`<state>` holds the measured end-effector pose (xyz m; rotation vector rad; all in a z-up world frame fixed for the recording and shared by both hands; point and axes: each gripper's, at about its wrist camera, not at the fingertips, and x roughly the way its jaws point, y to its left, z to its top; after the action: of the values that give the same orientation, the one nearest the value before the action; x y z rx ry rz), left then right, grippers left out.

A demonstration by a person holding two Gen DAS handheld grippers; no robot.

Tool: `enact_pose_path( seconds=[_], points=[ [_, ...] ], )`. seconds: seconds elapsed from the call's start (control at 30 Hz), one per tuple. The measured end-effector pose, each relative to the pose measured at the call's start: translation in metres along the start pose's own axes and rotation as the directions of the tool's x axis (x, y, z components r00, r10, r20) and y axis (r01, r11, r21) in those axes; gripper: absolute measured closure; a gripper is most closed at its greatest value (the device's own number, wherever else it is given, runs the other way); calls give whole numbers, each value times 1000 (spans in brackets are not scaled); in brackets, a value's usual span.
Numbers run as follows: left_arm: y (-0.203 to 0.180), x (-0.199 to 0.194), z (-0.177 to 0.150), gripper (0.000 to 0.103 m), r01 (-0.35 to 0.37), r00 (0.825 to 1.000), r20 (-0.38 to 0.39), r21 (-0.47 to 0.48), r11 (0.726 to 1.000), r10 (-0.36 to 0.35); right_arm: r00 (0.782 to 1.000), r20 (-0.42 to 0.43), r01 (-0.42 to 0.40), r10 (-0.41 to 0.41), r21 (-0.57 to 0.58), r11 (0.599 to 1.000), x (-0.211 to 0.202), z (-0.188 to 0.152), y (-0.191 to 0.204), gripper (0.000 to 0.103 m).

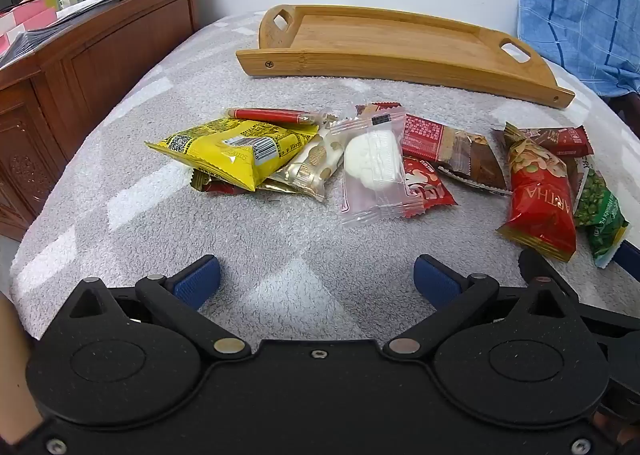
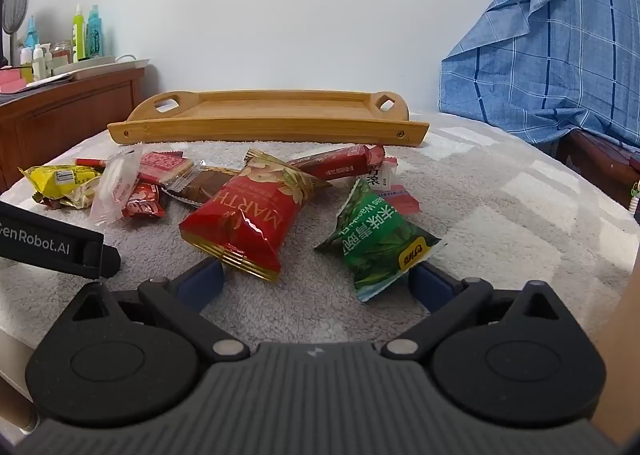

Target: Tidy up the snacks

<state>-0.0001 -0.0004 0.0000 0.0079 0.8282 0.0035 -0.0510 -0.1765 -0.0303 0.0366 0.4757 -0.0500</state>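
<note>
Wooden tray [image 2: 272, 123] behind snack pile [image 2: 224, 191]; blue checked cloth [image 2: 560, 67] right.

I see a plain white wall [image 2: 280, 15] behind a grey fleecy surface [image 1: 240, 239]. At left stands a carved wooden cabinet [image 1: 80, 67] crowded with bottles [image 2: 86, 33]; at right hangs blue checked cloth [image 2: 560, 55].

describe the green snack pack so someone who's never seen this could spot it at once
Start at the wooden tray at the back of the grey blanket; the snacks lie scattered in front of it. The green pack lies nearest the right gripper, beside the red pack, the only green one.
</note>
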Motion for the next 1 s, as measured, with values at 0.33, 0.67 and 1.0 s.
enact_pose_path(
  seconds=[0.33,0.67,1.0],
  points=[
    [0,0,0,0,7,1000,-3,-8,1000,-7,1000,0,5,-5,-8,1000,1,0,1,0],
    [0,0,0,0,6,1000,-4,-7,1000,-6,1000,-1,8,-8,-9,1000,0,0,2,0],
    [0,0,0,0,6,1000,-5,-7,1000,-6,1000,-1,9,-9,-13,1000,1,-1,3,0]
  ],
)
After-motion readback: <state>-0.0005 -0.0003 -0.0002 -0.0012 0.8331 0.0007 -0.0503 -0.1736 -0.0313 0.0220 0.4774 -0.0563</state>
